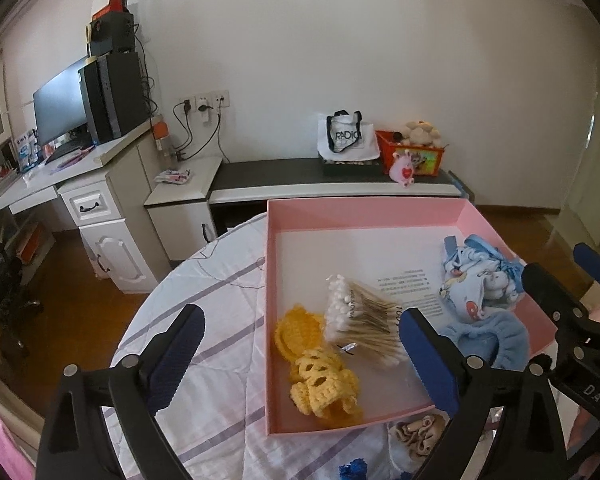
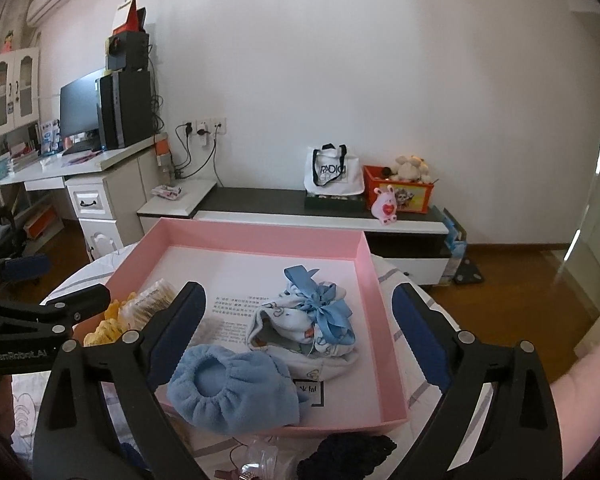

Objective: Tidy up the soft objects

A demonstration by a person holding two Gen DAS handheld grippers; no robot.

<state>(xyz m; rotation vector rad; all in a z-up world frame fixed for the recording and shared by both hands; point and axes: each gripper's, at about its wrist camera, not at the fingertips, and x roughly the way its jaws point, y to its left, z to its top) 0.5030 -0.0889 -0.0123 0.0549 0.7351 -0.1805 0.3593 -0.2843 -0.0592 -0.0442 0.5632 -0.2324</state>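
A shallow pink box [image 1: 364,212] [image 2: 372,276] sits on the round table. Inside lie yellow crochet pieces [image 1: 316,372] [image 2: 108,326], a bag of cotton swabs [image 1: 364,320] [image 2: 152,300], a blue printed cloth bundle tied with ribbon [image 1: 476,280] [image 2: 312,320] and a blue terry cap [image 1: 488,340] [image 2: 232,388]. My left gripper [image 1: 300,352] is open and empty above the box's near left part. My right gripper [image 2: 300,332] is open and empty above the bundle and cap; it also shows in the left wrist view [image 1: 560,276].
A beige fabric piece [image 1: 416,432] and a dark blue knit item [image 2: 348,456] lie on the striped tablecloth [image 1: 204,320] in front of the box. A low black-topped bench [image 2: 280,200], desk and computer stand against the far wall.
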